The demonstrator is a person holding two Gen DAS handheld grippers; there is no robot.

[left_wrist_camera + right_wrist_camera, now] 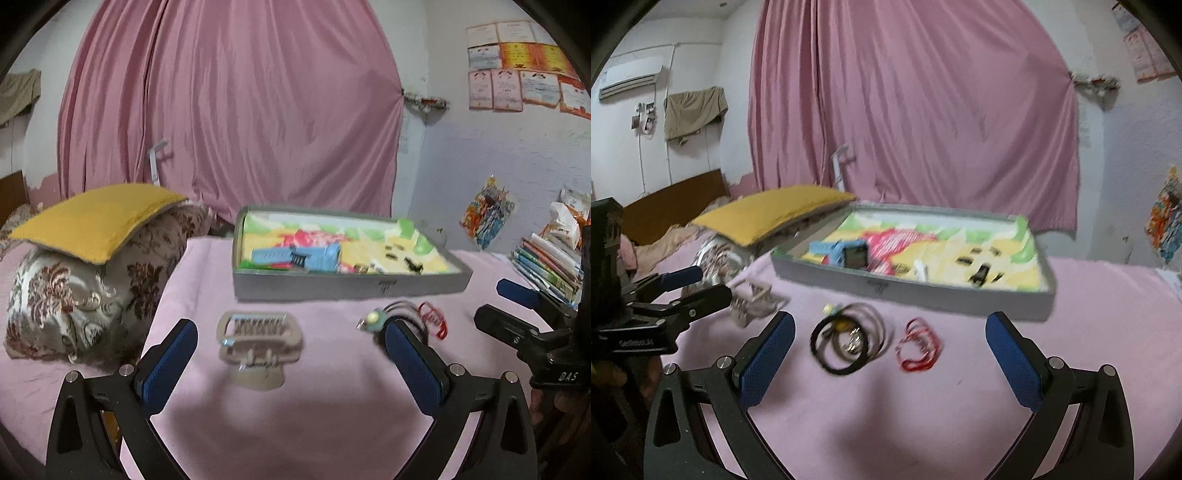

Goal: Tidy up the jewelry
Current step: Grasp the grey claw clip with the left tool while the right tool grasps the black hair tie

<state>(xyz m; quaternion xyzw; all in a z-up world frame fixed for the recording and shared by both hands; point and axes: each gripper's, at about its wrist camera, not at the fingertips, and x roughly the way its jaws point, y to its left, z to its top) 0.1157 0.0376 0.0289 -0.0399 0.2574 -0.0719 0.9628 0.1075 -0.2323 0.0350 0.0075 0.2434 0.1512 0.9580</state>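
Observation:
A beige claw hair clip lies on the pink bedsheet, just ahead of my left gripper, which is open and holds nothing. To its right sit black hair ties with a green bead and a red string bracelet. In the right wrist view the black ties and the red bracelet lie between the wide-open fingers of my right gripper, untouched. Behind them stands an open grey box with a colourful lining and a blue watch inside.
A yellow cushion rests on a floral pillow at the left. Books are stacked at the right edge. The right gripper shows at the right of the left wrist view. A pink curtain hangs behind the box.

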